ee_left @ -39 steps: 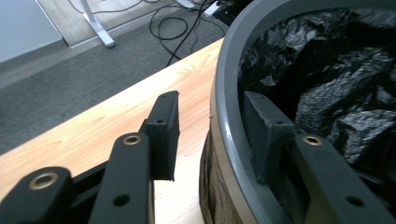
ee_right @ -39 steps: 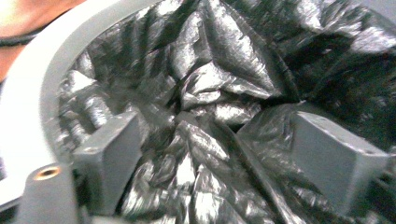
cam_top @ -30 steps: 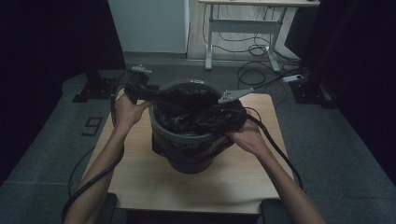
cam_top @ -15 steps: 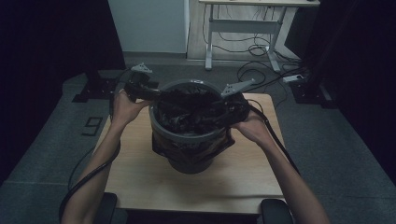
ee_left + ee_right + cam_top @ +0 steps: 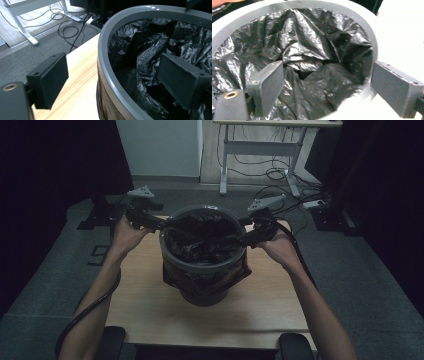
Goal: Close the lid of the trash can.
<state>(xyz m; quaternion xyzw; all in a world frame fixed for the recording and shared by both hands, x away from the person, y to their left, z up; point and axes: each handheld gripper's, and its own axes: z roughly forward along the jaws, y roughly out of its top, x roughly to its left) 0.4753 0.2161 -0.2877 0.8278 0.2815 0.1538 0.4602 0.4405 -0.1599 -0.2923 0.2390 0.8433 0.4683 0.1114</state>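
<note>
Grey plastic bin [image 5: 202, 262] sits at the centre of the pale wood worktop [image 5: 150, 295], round, smooth-rimmed, lined with a crinkled glossy black bag [image 5: 200, 240] whose excess folds over the rim and hangs down the near wall. Compared with half a second ago, I have both grippers spread wider: the left gripper [image 5: 159, 224] has slid out toward 10 o'clock of the rim, and the right gripper [image 5: 239, 240] has moved to about 3 o'clock. The bin has not shifted.

In the left gripper view, my left gripper [image 5: 112, 82] straddles the rim: one of its fingers [image 5: 48, 80] hangs outside over the worktop [image 5: 80, 82], the other inside over the bag [image 5: 150, 50]; they stand apart and grip nothing.

In the right gripper view, the right gripper [image 5: 322, 85] likewise has its fingers [image 5: 268, 85] wide apart, one over the bag [image 5: 307, 50], the other outside the rim of the bin [image 5: 367, 30]. No plastic is pinched between them. The flat rectangular pads are matte black.
</note>
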